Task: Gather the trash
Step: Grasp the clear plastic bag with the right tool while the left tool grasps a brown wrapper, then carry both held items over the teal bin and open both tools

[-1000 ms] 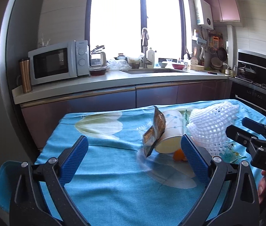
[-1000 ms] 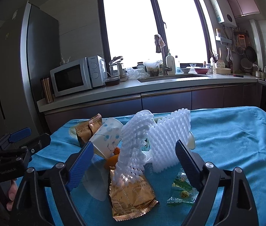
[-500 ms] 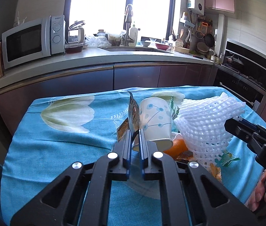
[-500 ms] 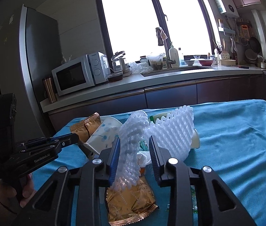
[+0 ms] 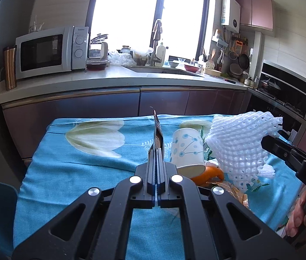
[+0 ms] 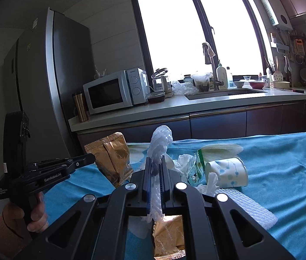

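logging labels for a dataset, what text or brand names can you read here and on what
"GenRobot.AI": side of the left gripper, right wrist view.
"DAS": body of the right gripper, left wrist view.
Microwave brand, top of its panel: too small to read surely.
Gold snack wrapper print: too blurred.
Small label on the left gripper's rear: unreadable.

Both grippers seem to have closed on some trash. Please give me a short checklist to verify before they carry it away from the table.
1. Left gripper shut on the gold wrapper: ok.
2. Right gripper shut on the white foam net: ok.
3. Both pieces clear of the blue tablecloth: cannot tell; the net's lower end is hidden.
4. Paper cup not caught in either grip: ok, it lies on its side, free.
5. Place to drop the trash: cannot tell, no bin in view.
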A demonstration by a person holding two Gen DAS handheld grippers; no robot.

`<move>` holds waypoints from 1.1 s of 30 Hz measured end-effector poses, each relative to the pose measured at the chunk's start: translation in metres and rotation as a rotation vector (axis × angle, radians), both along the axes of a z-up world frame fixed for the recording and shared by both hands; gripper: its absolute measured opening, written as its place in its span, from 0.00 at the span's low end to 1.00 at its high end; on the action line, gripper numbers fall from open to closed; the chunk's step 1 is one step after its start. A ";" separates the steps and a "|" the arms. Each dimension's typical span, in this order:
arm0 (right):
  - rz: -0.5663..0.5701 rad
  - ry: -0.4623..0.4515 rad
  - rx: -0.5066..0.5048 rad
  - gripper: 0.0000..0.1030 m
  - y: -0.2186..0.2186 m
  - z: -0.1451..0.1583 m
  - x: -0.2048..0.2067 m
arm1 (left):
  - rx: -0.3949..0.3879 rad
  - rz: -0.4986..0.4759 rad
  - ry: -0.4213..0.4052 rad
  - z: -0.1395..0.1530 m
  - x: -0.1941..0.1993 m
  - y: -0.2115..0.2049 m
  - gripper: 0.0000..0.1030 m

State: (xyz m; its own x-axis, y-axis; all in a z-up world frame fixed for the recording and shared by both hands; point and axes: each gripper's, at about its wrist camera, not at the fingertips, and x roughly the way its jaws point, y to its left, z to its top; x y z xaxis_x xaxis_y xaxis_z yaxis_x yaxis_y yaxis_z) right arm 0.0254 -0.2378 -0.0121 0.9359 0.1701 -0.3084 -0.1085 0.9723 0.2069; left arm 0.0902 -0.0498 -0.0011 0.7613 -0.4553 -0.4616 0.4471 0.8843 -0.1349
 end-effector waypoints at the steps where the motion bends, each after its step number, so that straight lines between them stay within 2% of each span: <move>1: 0.010 -0.006 0.002 0.06 0.002 0.003 -0.001 | -0.003 0.006 -0.005 0.003 -0.004 0.006 0.01; 8: 0.126 -0.044 -0.001 0.06 0.034 0.020 -0.006 | -0.041 0.078 -0.020 0.017 -0.031 0.061 0.01; 13: 0.242 -0.038 0.002 0.06 0.070 0.026 0.003 | -0.057 0.154 -0.028 0.020 -0.051 0.101 0.01; 26: 0.607 0.051 0.049 0.06 0.202 0.026 0.057 | -0.058 0.470 -0.023 0.018 -0.081 0.239 0.01; 33: 0.725 0.117 0.077 0.06 0.260 0.019 0.089 | -0.027 0.592 0.020 0.000 -0.080 0.296 0.01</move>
State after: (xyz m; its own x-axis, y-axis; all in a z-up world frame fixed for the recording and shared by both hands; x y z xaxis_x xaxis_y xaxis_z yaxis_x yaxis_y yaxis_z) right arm 0.1140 0.0220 0.0069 0.5419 0.7588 -0.3614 -0.6916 0.6469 0.3212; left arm 0.0106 0.2463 -0.0012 0.8808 0.0323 -0.4725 -0.1239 0.9786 -0.1642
